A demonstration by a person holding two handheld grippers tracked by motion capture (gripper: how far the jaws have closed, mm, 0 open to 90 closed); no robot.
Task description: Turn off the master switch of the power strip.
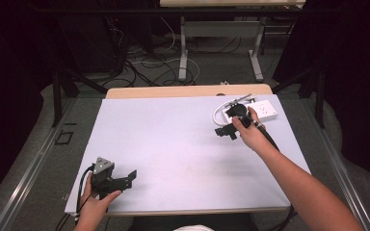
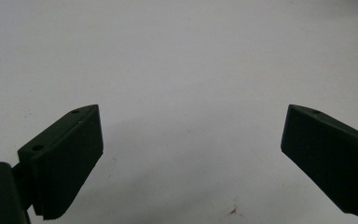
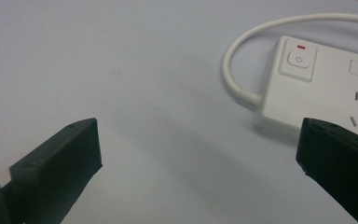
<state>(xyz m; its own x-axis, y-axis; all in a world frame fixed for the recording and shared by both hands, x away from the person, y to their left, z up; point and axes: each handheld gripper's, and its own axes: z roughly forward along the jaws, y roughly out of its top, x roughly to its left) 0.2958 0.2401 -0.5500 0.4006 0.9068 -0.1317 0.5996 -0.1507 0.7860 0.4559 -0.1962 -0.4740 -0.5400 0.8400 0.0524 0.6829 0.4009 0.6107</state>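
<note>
The right gripper point(image 1: 227, 130) is hovering at the far right part of the table point(image 1: 173, 144), just beside the white power strip point(image 1: 265, 109). Its jaws are standing wide apart and are holding nothing; between them only the bare white table surface is showing. In the right gripper view the power strip point(image 3: 317, 88) is lying flat on the table, near the right jaw, with its power button point(image 3: 299, 60) at the end where the white cable point(image 3: 242, 51) is coming out and curving away. The left gripper point(image 1: 120, 180) is resting at the near left corner of the table, well apart from the power strip. Its jaws are also standing wide open over the bare table, gripping nothing.
</note>
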